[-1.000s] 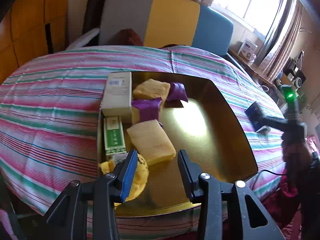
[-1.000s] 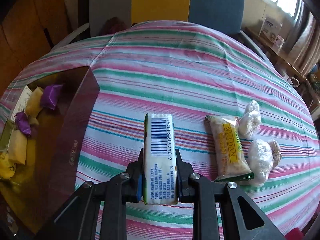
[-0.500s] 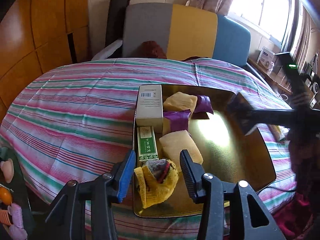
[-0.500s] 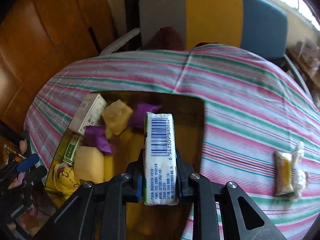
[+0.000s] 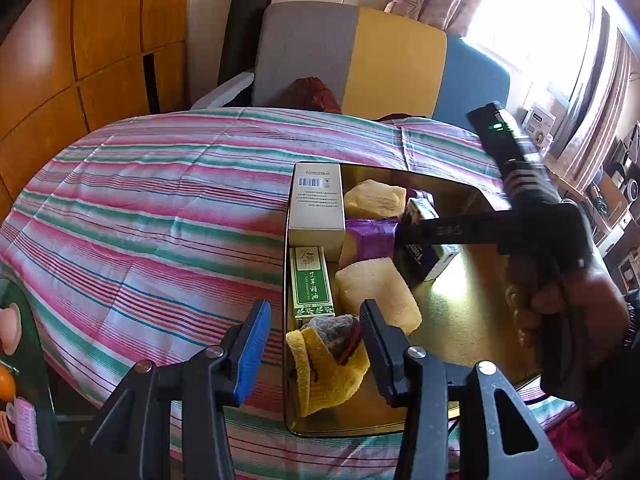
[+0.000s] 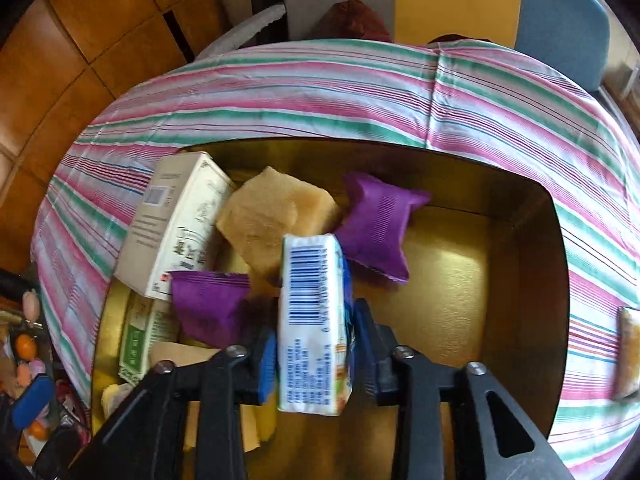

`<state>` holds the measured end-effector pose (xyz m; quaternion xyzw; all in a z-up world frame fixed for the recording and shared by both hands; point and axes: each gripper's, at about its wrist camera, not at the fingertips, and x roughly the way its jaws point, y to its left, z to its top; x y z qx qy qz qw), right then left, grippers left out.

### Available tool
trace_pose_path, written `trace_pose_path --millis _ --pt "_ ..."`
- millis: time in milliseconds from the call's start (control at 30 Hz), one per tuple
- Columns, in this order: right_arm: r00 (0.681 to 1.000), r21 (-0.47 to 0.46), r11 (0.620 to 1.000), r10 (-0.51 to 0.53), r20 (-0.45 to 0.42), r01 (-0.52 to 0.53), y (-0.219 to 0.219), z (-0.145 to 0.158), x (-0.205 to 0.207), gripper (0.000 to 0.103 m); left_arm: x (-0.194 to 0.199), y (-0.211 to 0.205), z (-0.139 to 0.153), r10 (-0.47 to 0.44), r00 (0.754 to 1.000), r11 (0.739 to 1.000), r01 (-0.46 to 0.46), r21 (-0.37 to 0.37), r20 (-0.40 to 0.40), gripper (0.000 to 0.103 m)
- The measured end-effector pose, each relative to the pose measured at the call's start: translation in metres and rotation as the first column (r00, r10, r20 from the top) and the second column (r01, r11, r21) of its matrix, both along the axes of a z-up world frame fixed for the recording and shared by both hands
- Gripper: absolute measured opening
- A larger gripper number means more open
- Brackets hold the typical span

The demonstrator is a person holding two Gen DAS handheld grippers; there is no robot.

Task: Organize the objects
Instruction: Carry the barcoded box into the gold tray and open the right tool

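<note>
A gold tray point(image 5: 460, 312) point(image 6: 516, 280) lies on the striped tablecloth. It holds a beige box point(image 5: 317, 204) point(image 6: 176, 224), a green box point(image 5: 311, 282), yellow sponges point(image 5: 376, 294) point(image 6: 272, 220), purple packets point(image 6: 378, 226) point(image 5: 372, 236) and a yellow sock point(image 5: 326, 364). My right gripper point(image 6: 316, 350) is over the tray, shut on a white tissue pack with a barcode point(image 6: 314, 320); the gripper also shows in the left wrist view point(image 5: 460, 230). My left gripper point(image 5: 314, 340) is open and empty above the tray's near left corner.
A grey, yellow and blue sofa point(image 5: 360, 68) stands behind the table. A snack bar packet point(image 6: 626, 356) lies on the cloth right of the tray. Small toys point(image 5: 12, 360) lie low at the left beyond the table edge.
My right gripper has carried the tissue pack from the cloth to over the tray and lower into it. My left gripper has drawn back and to the left.
</note>
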<state>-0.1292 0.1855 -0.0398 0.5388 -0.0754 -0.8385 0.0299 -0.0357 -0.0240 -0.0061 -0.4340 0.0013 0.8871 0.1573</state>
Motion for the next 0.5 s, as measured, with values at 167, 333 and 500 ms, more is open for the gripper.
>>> trace_pose_path --millis 167,333,500 --pt "0.998 -0.02 1.0 -0.024 -0.058 0.023 0.011 0.021 0.015 0.058 0.001 -0.002 0.002 0.004 1.0 1.0 -0.004 0.011 -0.009 0.047" --pt "0.992 -0.022 0.999 -0.049 -0.115 0.047 0.034 0.041 0.039 0.069 0.003 0.004 0.003 -0.024 1.0 0.999 0.024 0.022 -0.004 0.047" --pt "0.987 -0.003 0.998 -0.055 -0.154 0.055 0.06 0.057 0.068 0.084 0.01 0.017 0.007 -0.05 0.999 0.999 0.05 -0.004 -0.018 0.047"
